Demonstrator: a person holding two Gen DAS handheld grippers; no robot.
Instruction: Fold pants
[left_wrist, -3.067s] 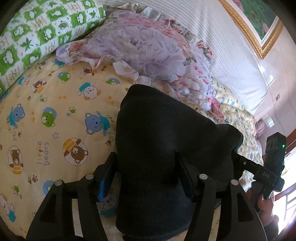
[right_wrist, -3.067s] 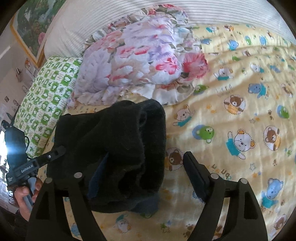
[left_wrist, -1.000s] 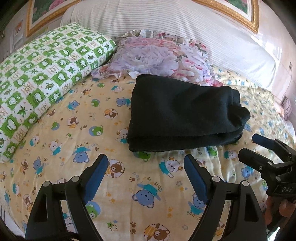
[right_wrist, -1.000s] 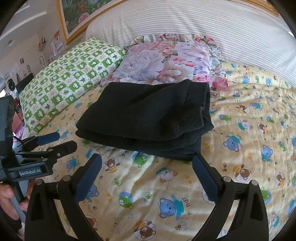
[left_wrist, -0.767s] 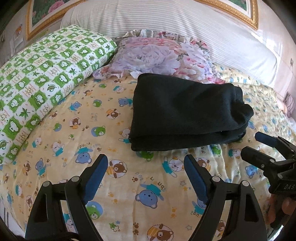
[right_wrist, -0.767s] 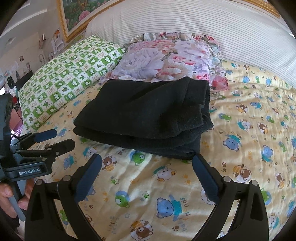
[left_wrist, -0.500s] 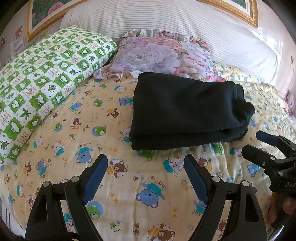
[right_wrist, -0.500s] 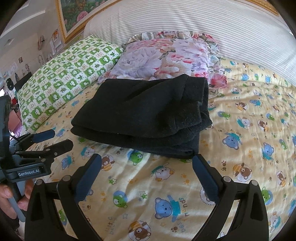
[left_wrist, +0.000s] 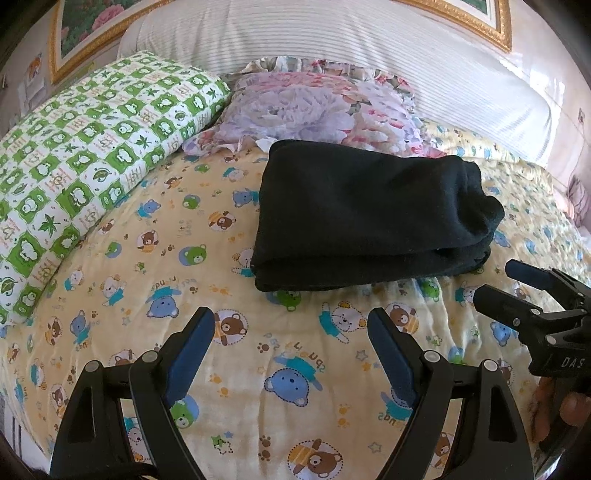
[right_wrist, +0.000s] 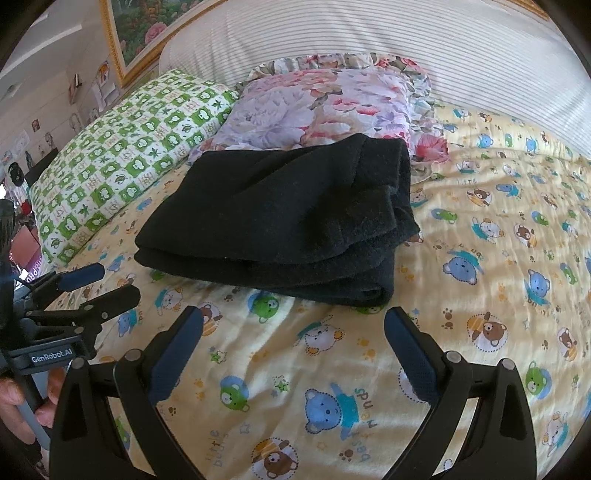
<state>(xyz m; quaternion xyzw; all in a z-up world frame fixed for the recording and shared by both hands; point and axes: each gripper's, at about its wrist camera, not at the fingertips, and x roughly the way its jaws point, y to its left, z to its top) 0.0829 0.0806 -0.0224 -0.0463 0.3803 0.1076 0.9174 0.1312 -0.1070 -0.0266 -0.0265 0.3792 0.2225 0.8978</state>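
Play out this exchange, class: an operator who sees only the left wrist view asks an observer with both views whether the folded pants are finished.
Operator: Is the right gripper holding anything? I see it only side-on.
Observer: No. Head-on it is open, with only the bedsheet showing between its fingers.
Operator: How is the right end of the pants?
Observer: At the near right corner the top layers sit back from the bottom one, so the edges are uneven.
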